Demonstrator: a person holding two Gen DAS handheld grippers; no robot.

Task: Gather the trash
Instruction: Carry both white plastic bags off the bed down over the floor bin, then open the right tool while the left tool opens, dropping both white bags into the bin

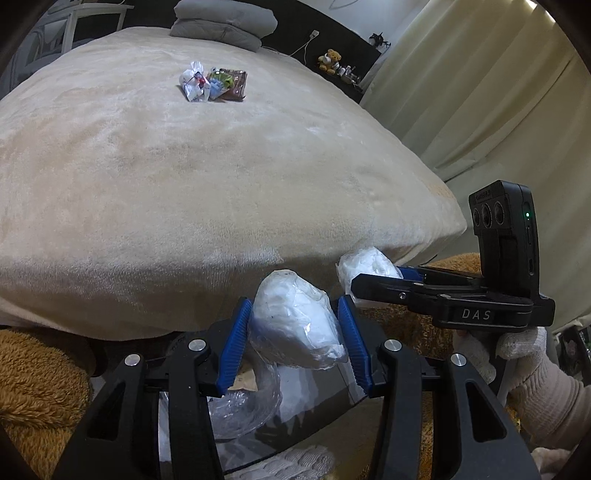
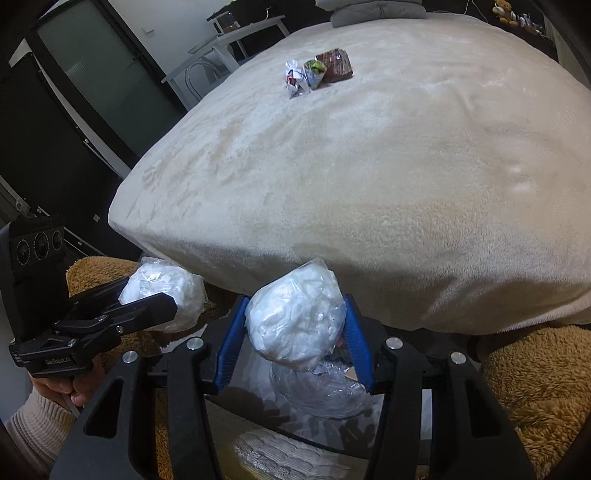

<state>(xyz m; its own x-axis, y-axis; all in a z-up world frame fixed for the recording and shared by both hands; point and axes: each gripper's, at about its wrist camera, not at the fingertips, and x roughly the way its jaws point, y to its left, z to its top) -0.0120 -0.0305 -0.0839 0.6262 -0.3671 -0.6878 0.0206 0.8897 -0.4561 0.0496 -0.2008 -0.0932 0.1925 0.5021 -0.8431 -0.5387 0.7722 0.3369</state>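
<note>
My left gripper (image 1: 294, 301) is shut on a white wad wrapped in clear plastic (image 1: 299, 325), its blue pads pressing both sides. My right gripper (image 2: 296, 300) is shut on a similar white plastic-wrapped wad (image 2: 295, 321). Both hover side by side just off the near edge of the bed (image 1: 184, 184). Each shows in the other's view: the right gripper (image 1: 373, 282) with its wad (image 1: 364, 264), the left gripper (image 2: 159, 301) with its wad (image 2: 166, 291). Crumpled clear plastic (image 2: 321, 395) lies beneath them. Several wrappers (image 1: 212, 85) sit far up the bed.
A beige plush blanket covers the bed, with grey folded bedding (image 1: 225, 22) at its head. Brown fuzzy fabric (image 2: 535, 387) lies below the bed edge on both sides. Curtains (image 1: 480, 92) hang to the right; a white table and dark door (image 2: 92, 110) stand left.
</note>
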